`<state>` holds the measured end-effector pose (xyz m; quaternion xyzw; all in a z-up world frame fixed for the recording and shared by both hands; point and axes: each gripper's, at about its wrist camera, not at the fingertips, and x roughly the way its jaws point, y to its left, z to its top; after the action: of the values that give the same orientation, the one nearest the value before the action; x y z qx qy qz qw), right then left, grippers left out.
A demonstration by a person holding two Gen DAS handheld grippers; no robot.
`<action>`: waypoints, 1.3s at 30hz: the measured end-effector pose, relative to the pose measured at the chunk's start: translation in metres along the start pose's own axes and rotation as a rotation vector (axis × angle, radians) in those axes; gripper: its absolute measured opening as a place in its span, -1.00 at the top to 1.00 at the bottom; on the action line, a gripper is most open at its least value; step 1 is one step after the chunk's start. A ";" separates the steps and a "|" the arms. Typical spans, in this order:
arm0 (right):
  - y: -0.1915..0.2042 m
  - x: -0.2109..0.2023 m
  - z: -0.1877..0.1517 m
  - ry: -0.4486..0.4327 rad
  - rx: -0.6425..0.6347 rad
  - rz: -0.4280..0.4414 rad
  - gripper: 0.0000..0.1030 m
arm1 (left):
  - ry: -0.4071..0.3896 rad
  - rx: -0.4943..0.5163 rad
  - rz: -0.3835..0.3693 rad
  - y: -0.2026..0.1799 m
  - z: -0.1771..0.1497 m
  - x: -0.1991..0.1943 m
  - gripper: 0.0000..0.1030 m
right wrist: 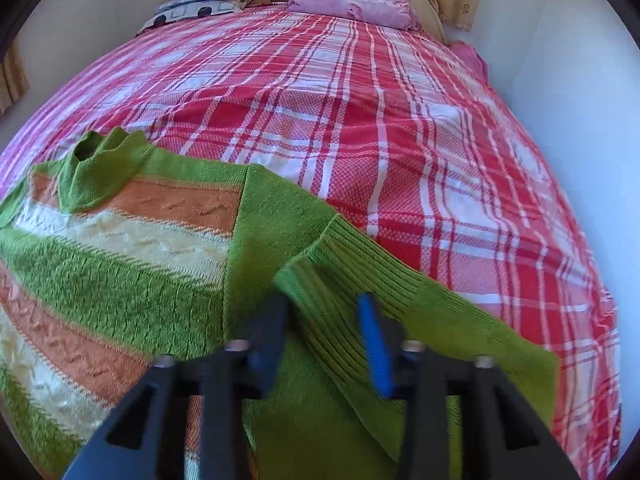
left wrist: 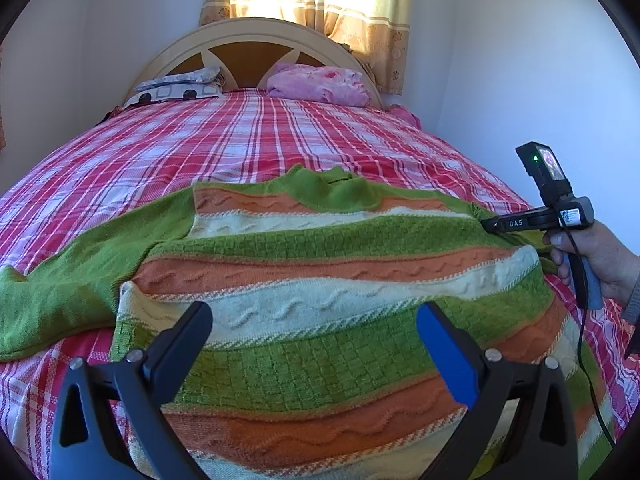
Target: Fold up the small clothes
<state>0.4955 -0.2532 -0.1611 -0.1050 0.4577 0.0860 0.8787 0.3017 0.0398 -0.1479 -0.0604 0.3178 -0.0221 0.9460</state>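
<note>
A small knitted sweater with green, orange and cream stripes lies flat on the bed, collar toward the headboard. Its left sleeve spreads out to the left. My left gripper is open and empty above the sweater's lower body. In the right wrist view the right sleeve is folded back over itself, with its ribbed cuff between the jaws of my right gripper. The jaws stand partly apart around the cuff; I cannot tell whether they pinch it. The right gripper also shows in the left wrist view at the sweater's right shoulder.
The bed has a red and white plaid cover. A pink bundle and patterned pillows lie by the headboard. A curtained window is behind. A white wall runs along the right side of the bed.
</note>
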 end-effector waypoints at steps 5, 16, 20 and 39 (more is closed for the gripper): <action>-0.002 -0.029 0.009 -0.088 0.007 0.016 0.80 | 0.002 -0.012 -0.004 0.002 -0.001 0.000 -1.00; 0.015 -0.132 0.070 -0.342 -0.015 0.017 0.81 | -0.007 -0.032 -0.011 0.005 -0.001 -0.002 -1.00; 0.049 -0.171 0.087 -0.443 -0.080 0.074 0.81 | -0.007 -0.043 -0.015 0.007 -0.001 -0.002 -1.00; 0.205 -0.133 0.030 -0.349 -0.287 0.364 0.80 | -0.034 -0.127 -0.024 0.022 -0.002 -0.007 -1.00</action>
<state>0.3932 -0.0546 -0.0570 -0.1283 0.2939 0.3228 0.8905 0.2947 0.0625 -0.1481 -0.1246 0.3018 -0.0122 0.9451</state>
